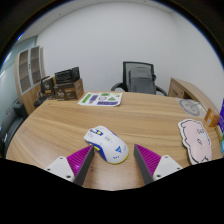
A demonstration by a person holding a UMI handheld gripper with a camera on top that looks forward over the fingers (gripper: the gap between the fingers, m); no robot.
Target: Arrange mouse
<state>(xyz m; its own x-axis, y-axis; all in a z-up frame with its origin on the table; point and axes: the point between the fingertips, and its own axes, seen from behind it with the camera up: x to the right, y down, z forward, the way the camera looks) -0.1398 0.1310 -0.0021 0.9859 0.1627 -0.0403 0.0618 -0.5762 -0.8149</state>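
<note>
A white computer mouse (106,143) with blue and yellow markings lies on the wooden table (140,118), just ahead of my fingers and toward the left one. My gripper (115,160) is open; its purple pads (82,158) stand wide apart on either side of the mouse's near end. The left finger is close against the mouse's side. There is a clear gap between the mouse and the right finger (148,158). Nothing is gripped.
A white cartoon-printed mouse mat (196,138) lies at the right. A printed sheet (101,99) lies farther back. A black office chair (140,77) stands behind the table. Cardboard boxes (66,88) and shelving stand at the back left.
</note>
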